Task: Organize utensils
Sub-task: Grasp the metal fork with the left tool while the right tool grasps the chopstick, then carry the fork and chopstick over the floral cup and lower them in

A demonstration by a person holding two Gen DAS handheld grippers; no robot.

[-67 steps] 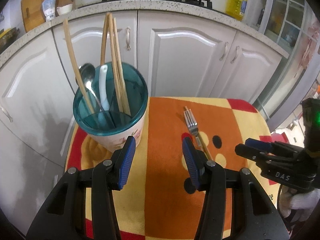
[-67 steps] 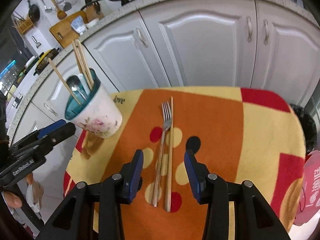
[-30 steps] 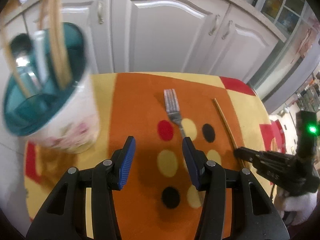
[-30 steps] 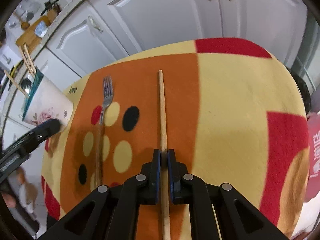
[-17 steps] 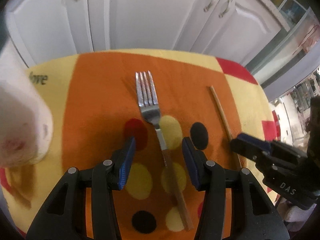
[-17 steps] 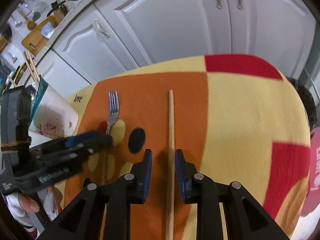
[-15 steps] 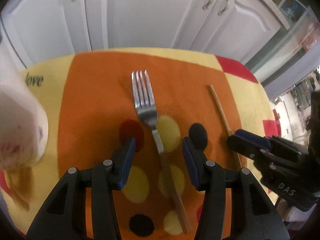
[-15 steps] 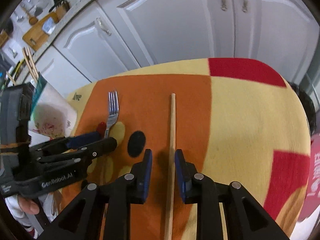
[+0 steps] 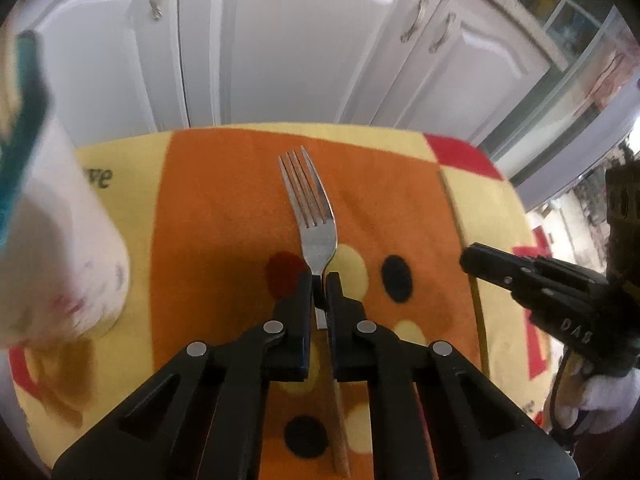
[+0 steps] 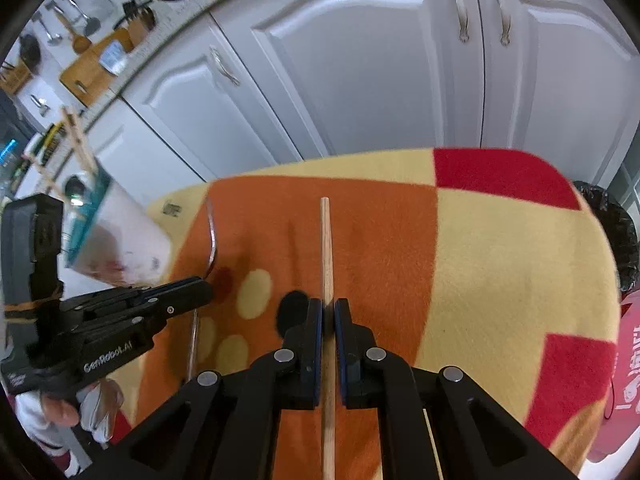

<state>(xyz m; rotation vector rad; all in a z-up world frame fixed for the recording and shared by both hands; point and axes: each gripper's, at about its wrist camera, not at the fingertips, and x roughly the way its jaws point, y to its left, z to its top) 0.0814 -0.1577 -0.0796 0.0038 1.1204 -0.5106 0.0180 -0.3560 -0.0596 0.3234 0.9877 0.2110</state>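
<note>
A steel fork lies tines-away on the orange patch of the cloth. My left gripper has its jaws closing on the fork's neck, pads pressed against it. A wooden chopstick runs straight away from my right gripper, whose jaws are closing on it and pinch it mid-length. The white cup with a teal rim stands at the left and holds several utensils. In the right wrist view the left gripper meets the fork. In the left wrist view the right gripper sits on the chopstick.
White cabinet doors stand just beyond the small table's far edge. A black bin sits past the right edge. A counter with a cutting board is at the upper left. A gloved hand holds the right gripper.
My left gripper swung right from the cup to the fork and shut on its neck. The right gripper pinched the chopstick, eased its jaws apart, then shut on it again.
</note>
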